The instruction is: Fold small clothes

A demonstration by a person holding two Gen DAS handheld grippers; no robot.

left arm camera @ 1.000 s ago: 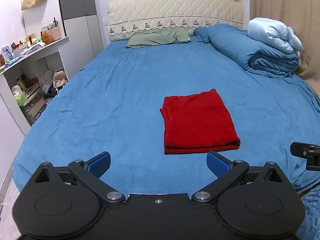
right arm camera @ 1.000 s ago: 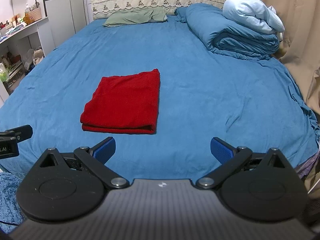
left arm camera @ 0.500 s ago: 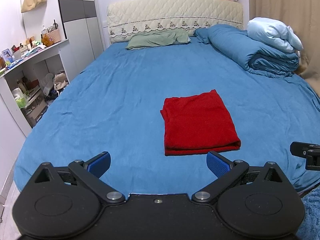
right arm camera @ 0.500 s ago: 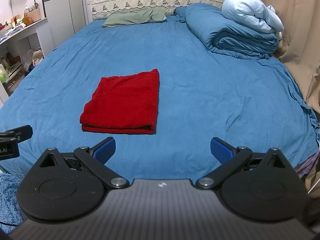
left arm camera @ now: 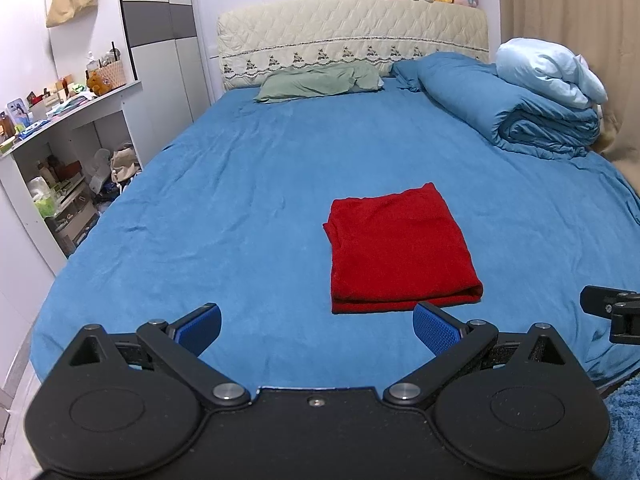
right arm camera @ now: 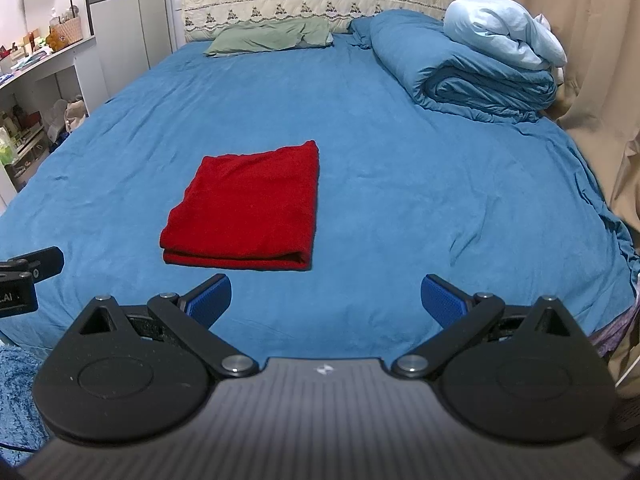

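While both tools, left (left arm camera: 316, 330) and right (right arm camera: 326, 300), gape empty, the folded red cloth (left arm camera: 398, 248) hides its inner layers.

In front of me the red garment (left arm camera: 398, 246) lies flat on the blue bed sheet (left arm camera: 240, 200), folded into a neat, roughly square bundle. Its layered fold edge faces me, thick and rounded at the near right corner. The cloth is plain, soft and slightly wrinkled along its left side, and nothing touches it.
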